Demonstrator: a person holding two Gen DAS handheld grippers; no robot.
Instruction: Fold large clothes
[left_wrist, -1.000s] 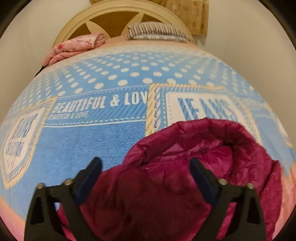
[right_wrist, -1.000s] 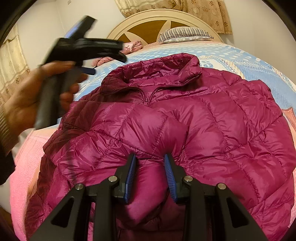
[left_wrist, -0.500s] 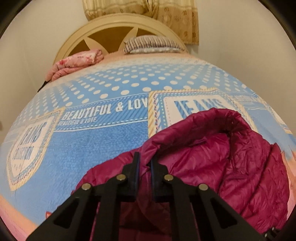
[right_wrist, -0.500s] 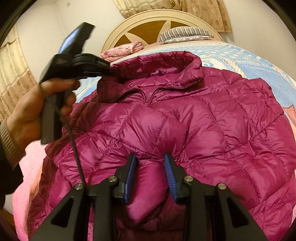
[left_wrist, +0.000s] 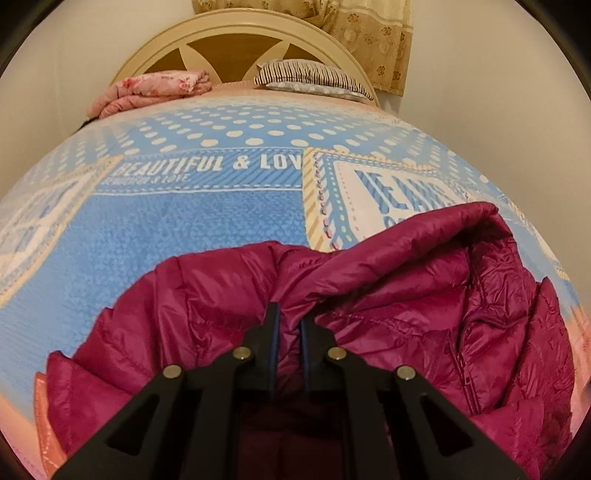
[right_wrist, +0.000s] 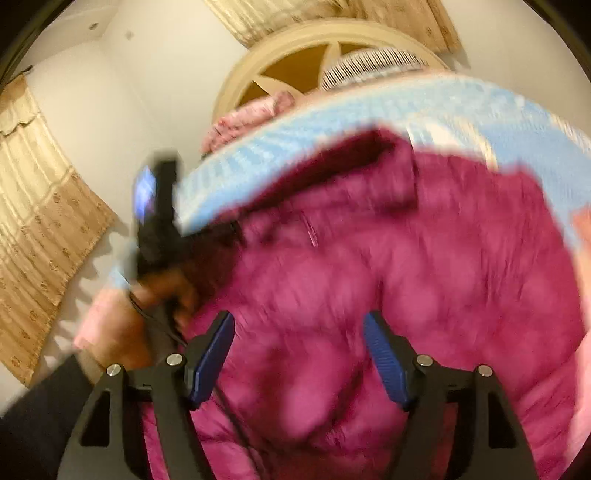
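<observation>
Jacket (left_wrist: 388, 295), magenta and quilted, spread across the lower half of both views on a blue printed bedspread (left_wrist: 184, 236).

Around it: pink folded blanket (left_wrist: 147, 90) at upper left of the left view, striped pillow (left_wrist: 310, 75) at top centre against a cream headboard (left_wrist: 236, 44), patterned curtain (left_wrist: 369, 33) at upper right. Nothing between jacket and camera except the black gripper frames.

Left gripper (left_wrist: 286, 350): jaws nearly together, pinching a fold of the jacket's edge near the collar, at lower centre. A second ago, wide apart over loose fabric; half a second ago, already clamped, the jacket lower in the frame then.

Right gripper (right_wrist: 299, 354): jaws just been opening, blue pads (right_wrist: 384, 354) now well apart and off the fabric, jacket below and between them. Earlier, closed on a pinched ridge of the jacket, picture sharp; now heavily blurred and tilted.

Seen in the right view only: hand (right_wrist: 122, 325) at lower left gripping the other gripper's handle, dark sleeve (right_wrist: 40, 417), second curtain (right_wrist: 40, 229) at far left. Printed lettering legible only in the left view.
</observation>
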